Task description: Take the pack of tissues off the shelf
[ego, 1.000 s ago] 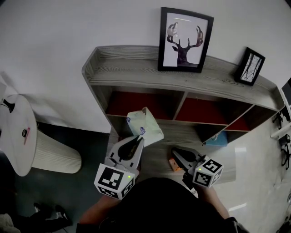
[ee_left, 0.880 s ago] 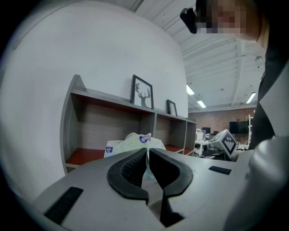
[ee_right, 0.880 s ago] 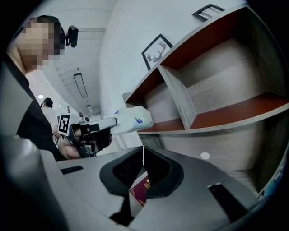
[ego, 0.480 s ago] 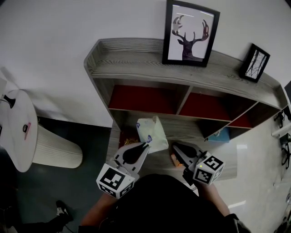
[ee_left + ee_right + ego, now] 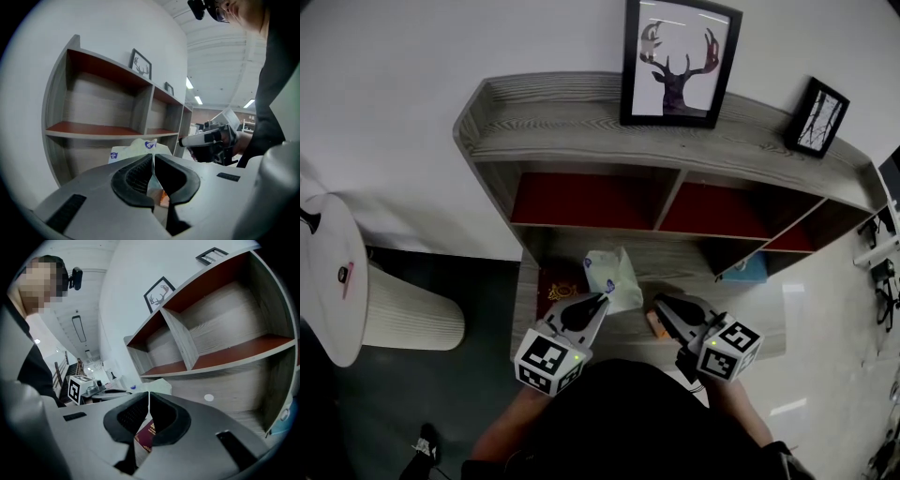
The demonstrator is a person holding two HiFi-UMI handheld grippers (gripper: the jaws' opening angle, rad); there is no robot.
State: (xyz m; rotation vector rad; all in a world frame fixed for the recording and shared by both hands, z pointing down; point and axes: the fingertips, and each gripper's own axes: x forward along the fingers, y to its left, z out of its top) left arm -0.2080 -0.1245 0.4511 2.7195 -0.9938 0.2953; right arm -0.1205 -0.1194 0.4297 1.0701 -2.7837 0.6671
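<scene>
Grey shelf unit [image 5: 581, 141] against white wall: pack of tissues [image 5: 611, 278] just before its lower ledge, near edge pinched in closed left gripper [image 5: 596, 304], long axis pointing shelfward; right gripper [image 5: 662, 307] shut, empty.

Head view looks steeply down on the shelf [image 5: 581, 141] from above its front. Both gripper views sit low, close before the shelf, facing its open compartments, shared by all three.
</scene>
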